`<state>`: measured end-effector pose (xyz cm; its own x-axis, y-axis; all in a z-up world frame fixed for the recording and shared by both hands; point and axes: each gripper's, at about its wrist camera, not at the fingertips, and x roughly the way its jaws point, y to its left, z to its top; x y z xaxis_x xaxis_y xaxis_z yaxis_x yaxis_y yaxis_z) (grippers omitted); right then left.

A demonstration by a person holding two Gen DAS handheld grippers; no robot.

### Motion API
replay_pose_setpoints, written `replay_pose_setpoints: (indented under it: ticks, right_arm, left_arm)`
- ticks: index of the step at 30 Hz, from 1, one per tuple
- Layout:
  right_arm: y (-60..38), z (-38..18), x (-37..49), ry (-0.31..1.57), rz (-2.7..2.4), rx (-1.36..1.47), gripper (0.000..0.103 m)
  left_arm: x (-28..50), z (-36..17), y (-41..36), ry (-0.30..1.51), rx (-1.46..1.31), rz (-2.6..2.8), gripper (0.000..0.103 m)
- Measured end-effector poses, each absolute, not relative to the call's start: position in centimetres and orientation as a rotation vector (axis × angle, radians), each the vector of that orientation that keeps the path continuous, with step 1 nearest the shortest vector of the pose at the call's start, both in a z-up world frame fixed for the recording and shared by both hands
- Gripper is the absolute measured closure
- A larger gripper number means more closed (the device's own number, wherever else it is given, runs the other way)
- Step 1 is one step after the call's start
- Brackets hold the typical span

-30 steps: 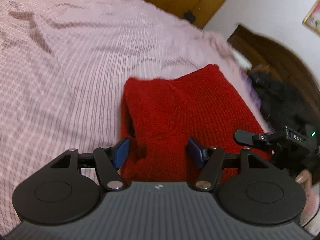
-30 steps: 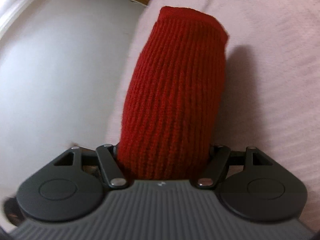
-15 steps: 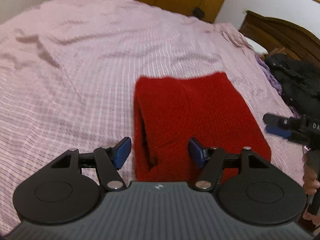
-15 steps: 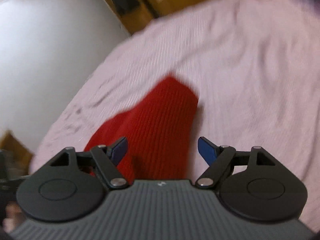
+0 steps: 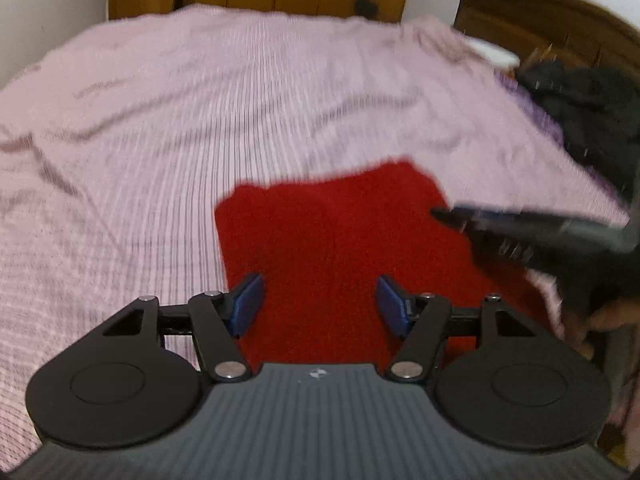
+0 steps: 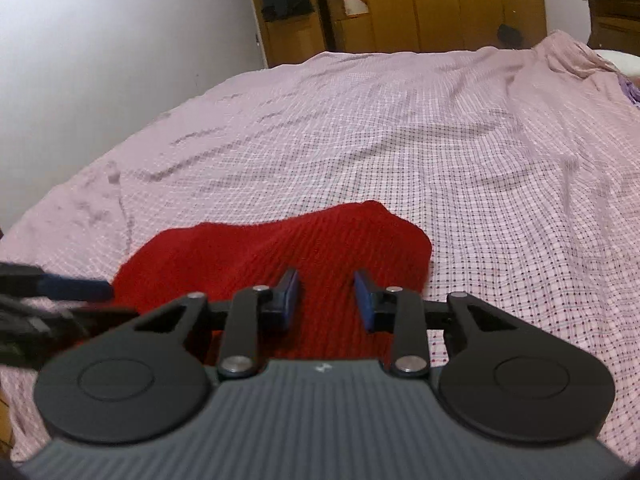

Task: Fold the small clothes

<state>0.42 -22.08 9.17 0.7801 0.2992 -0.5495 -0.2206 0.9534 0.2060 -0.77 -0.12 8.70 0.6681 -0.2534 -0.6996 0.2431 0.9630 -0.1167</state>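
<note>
A red knitted garment (image 5: 340,240) lies folded flat on the pink checked bedspread (image 5: 200,120), near the bed's front edge. My left gripper (image 5: 320,306) is open and empty, held above the garment's near part. My right gripper (image 6: 326,300) is open and empty above the same garment (image 6: 260,256). The right gripper also shows blurred at the right of the left wrist view (image 5: 520,228). The left gripper's fingers (image 6: 60,286) show at the left of the right wrist view.
A dark pile of clothes (image 5: 584,108) lies at the bed's right side by a wooden headboard (image 5: 540,16). Wooden wardrobes (image 6: 400,4) stand beyond the far end. A white wall (image 6: 120,40) is to the left.
The right gripper let go of the red garment and opened. Both grippers have pulled back and up, and the garment now lies flat on the bed.
</note>
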Motion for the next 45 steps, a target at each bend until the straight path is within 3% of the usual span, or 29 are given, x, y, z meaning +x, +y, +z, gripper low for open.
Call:
replay_pose_setpoints:
  ticks: [10,28,31,33,36,41,45]
  right_arm:
    - [-22.0,12.2,-4.7,0.565,0.280,0.169,0.067]
    - [-21.0,9.5,-8.8,0.580,0.198,0.189,0.067]
    - [-21.2,10.5,-9.9,0.581,0.171,0.223,0.063]
    - [-21.3,11.1,-10.9,0.586,0.173,0.239,0.045]
    - [-21.1,11.6,-12.4,0.588,0.182,0.224,0.035]
    - [-20.4,10.8,-13.7,0.662,0.139,0.179,0.033]
    - [-19.8,9.1,-13.6,0.728,0.122,0.149,0.028]
  left_arm:
    - [-2.7,8.4,0.2,0.767,0.014,-0.272,0.034]
    - [-4.3,7.4,1.2,0.777,-0.046,-0.222,0.028]
    - [-5.7,8.2,1.2,0.761,-0.040,-0.208,0.028]
    - [-6.6,8.8,1.3,0.753,-0.029,-0.199,0.028]
    - [-8.1,9.5,1.4,0.739,-0.017,-0.178,0.027]
    - [-10.1,9.2,1.0,0.747,-0.011,-0.148,0.015]
    - [-10.5,7.8,-0.1,0.809,0.048,-0.143,0.013]
